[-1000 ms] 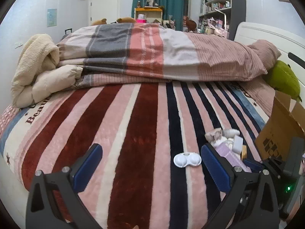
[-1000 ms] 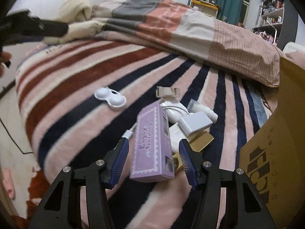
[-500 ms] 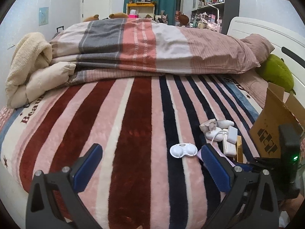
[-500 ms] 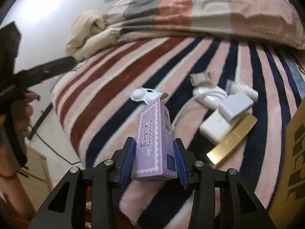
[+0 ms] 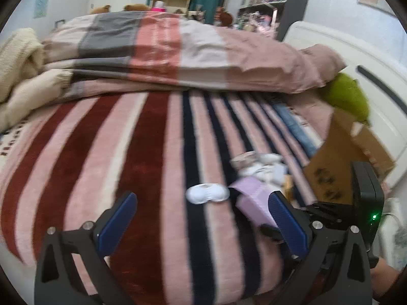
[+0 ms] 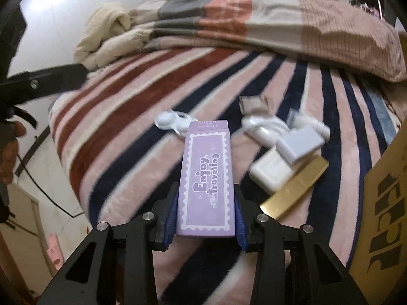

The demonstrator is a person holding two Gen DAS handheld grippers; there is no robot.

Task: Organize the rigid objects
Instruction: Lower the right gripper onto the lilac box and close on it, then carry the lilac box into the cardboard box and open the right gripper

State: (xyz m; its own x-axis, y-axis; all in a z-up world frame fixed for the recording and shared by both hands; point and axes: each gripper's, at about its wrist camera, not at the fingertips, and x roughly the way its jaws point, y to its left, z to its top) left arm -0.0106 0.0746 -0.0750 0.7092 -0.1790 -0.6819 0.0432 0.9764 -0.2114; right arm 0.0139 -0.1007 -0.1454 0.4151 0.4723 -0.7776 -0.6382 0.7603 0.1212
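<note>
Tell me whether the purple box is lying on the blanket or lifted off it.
Lifted. The purple box sits clamped between the right gripper pads, its far end raised above the striped blanket and the white case.

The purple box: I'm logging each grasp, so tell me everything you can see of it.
The purple box is a long, flat carton, cardboard by its look, with a white scalloped stamp-style border and the words "Enjoy traveling" on its top face. The right gripper is shut on its near end, blue pads pressed against both long sides. It points away from the camera above the striped blanket; whether its far end touches the blanket cannot be told. It looks intact.
</note>
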